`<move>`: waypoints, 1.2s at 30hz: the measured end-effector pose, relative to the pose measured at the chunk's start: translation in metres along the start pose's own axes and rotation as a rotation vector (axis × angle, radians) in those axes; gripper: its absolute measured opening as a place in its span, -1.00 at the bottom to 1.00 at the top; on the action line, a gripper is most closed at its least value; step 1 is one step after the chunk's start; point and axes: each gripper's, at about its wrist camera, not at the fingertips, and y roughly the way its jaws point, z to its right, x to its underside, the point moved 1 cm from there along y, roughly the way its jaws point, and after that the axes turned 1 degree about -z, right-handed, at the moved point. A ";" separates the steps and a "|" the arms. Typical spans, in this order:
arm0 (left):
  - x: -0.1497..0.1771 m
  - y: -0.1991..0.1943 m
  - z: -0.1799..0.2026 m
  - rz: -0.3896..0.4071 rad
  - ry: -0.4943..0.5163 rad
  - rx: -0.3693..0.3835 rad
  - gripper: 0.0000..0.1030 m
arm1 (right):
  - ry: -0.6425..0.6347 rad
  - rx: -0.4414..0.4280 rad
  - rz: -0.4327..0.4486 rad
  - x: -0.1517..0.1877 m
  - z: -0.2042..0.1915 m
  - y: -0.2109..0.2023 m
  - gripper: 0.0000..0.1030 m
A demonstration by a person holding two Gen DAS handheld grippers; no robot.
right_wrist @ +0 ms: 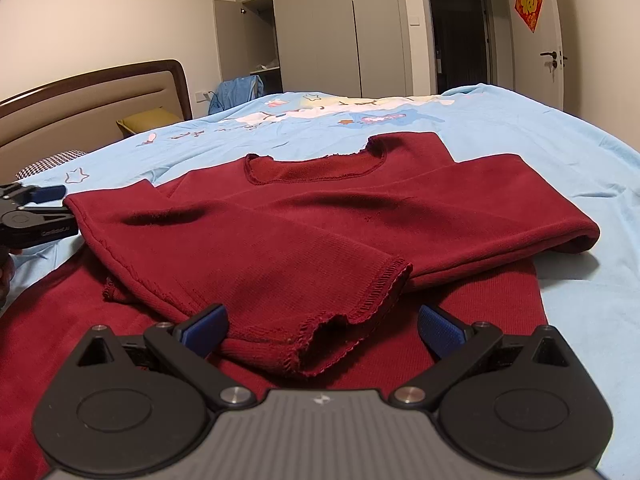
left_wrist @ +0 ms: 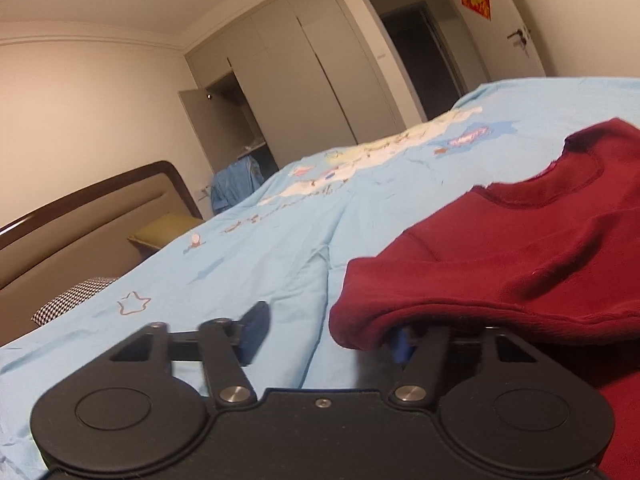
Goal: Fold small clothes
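Red sweater (right_wrist: 320, 216) lies mid-bed (right_wrist: 560, 152), both sleeves already folded across; body fold from 6 o'clock looks left. Left hand-held gripper (left_wrist: 328, 336) spread wide at its 9 o'clock edge, right hand-held gripper (right_wrist: 320, 328) open around the cuff.

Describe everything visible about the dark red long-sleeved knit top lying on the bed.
The dark red long-sleeved knit top lies on the light blue printed bedspread, round neckline toward the far side. It looks like soft, finely ribbed knit. Both sleeves are folded across the chest, and one stitched cuff lies between the open fingers of the right gripper. The left gripper, also open, sits at the top's side edge with one finger hidden under the fabric.
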 end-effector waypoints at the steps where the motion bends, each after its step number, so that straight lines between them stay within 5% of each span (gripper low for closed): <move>1: 0.000 0.003 0.000 -0.014 -0.003 -0.003 -0.03 | 0.000 0.000 0.000 0.000 0.000 0.000 0.99; 15: 0.012 0.011 -0.008 -0.134 -0.062 -0.002 -0.09 | 0.000 0.000 0.000 0.000 0.000 0.001 0.99; 20: 0.015 -0.008 -0.016 -0.165 -0.068 0.042 0.43 | 0.013 -0.015 -0.005 -0.001 0.001 -0.003 0.99; 25: 0.029 -0.049 -0.019 -0.192 -0.056 0.056 0.58 | -0.018 0.000 -0.027 0.001 -0.005 -0.024 0.99; 36: 0.068 -0.155 -0.003 -0.171 -0.116 0.246 0.83 | -0.250 0.052 -0.072 0.059 -0.013 -0.118 1.00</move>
